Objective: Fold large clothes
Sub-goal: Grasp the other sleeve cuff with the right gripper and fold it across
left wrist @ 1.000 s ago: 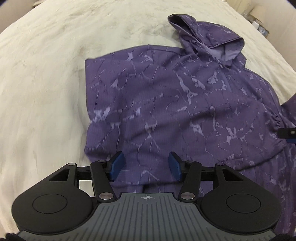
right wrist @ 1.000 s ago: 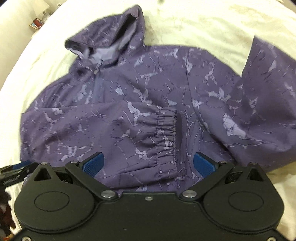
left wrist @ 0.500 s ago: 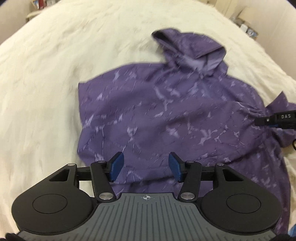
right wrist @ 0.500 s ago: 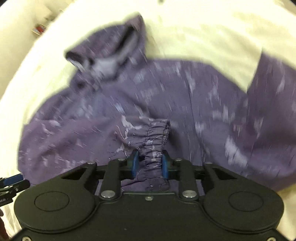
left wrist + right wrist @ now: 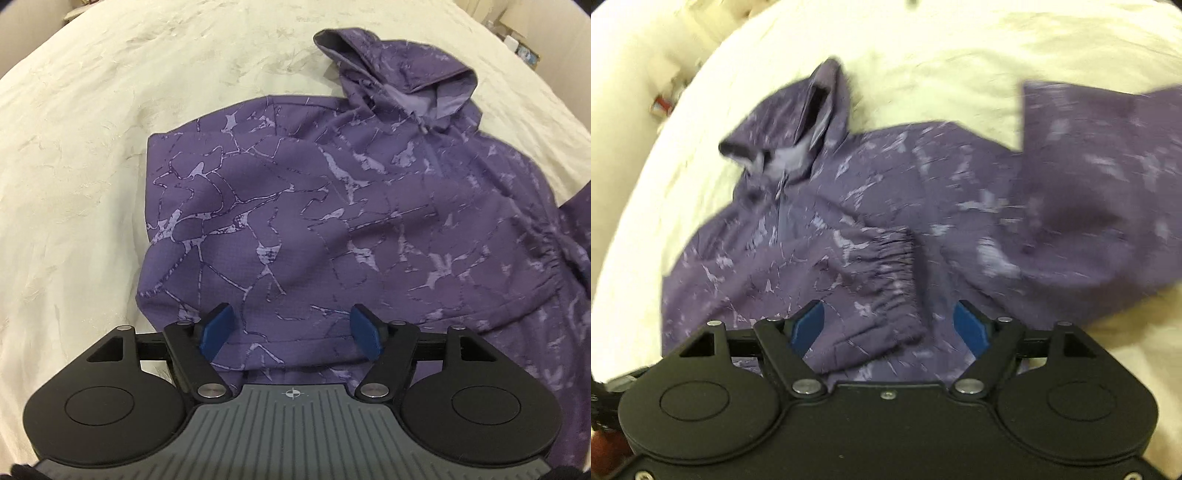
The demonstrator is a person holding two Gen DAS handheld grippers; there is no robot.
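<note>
Both grippers, left (image 5: 291, 328) and right (image 5: 888, 326), are held open above the purple hoodie (image 5: 332, 221); its folded sleeve cuff (image 5: 894, 273) should be flattened before the spread sleeve (image 5: 1108, 199) is gripped.

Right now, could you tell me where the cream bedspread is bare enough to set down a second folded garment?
The widest bare patch of cream bedspread lies left of the purple marble-print hooded jacket, beside its straight folded edge. More bare cover lies beyond the hood. The right side is crowded: the elastic-cuffed sleeve lies across the body and the unfolded sleeve spreads outward.
</note>
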